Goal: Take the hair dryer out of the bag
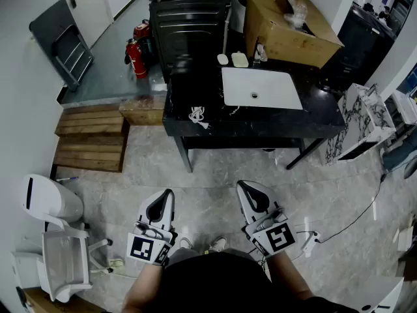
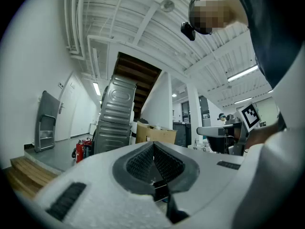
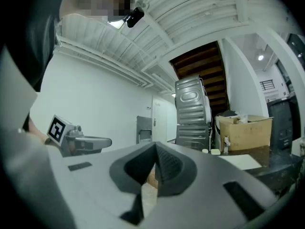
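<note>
No bag or hair dryer can be made out in any view. A black table (image 1: 195,126) stands ahead of me, with a small white tangled object (image 1: 197,116) lying on it near its front left. I hold both grippers level at waist height, well short of the table. My left gripper (image 1: 169,193) is shut with nothing between its jaws, as the left gripper view shows (image 2: 153,145). The right gripper (image 1: 242,186) is also shut and empty (image 3: 155,147). Each gripper view shows the other gripper beside it.
A white basin (image 1: 260,88) is set in the table, with an open cardboard box (image 1: 290,25) behind it. Red fire extinguishers (image 1: 136,56) and wooden steps (image 1: 91,139) are at the left. A white chair (image 1: 62,259) stands near my left, and a floor cable (image 1: 352,220) at the right.
</note>
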`<control>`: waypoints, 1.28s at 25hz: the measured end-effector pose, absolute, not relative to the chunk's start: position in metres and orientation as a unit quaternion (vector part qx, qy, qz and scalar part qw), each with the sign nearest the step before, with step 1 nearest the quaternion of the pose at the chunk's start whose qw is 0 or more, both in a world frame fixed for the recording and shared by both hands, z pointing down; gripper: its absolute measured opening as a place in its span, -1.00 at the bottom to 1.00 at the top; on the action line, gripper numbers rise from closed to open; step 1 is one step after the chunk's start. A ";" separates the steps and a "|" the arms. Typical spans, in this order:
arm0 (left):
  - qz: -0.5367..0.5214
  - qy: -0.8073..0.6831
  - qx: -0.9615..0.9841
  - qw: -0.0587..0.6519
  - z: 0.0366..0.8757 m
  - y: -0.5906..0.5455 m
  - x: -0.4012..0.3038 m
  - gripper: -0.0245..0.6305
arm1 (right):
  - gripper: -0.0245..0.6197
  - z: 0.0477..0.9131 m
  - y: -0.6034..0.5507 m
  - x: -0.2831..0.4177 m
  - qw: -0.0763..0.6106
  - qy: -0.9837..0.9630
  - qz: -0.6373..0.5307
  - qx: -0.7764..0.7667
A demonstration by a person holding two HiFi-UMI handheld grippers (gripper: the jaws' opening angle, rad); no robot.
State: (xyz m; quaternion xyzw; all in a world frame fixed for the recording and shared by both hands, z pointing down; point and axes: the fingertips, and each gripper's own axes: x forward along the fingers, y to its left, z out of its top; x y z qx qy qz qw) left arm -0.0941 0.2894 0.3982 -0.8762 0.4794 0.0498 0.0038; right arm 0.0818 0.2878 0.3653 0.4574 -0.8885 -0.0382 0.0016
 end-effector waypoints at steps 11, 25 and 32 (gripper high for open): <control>0.044 0.487 -0.872 -0.009 0.412 0.296 -0.076 -0.86 | -0.89 0.393 0.295 0.092 -0.032 -0.911 0.040 0.410; 0.044 0.445 -0.893 -0.055 0.443 0.229 -0.046 -0.86 | -0.89 0.426 0.265 0.081 -0.005 -0.918 0.084 0.389; 0.050 0.418 -0.904 -0.068 0.441 0.143 -0.045 -0.86 | -0.89 0.417 0.183 0.069 0.022 -0.911 0.097 0.399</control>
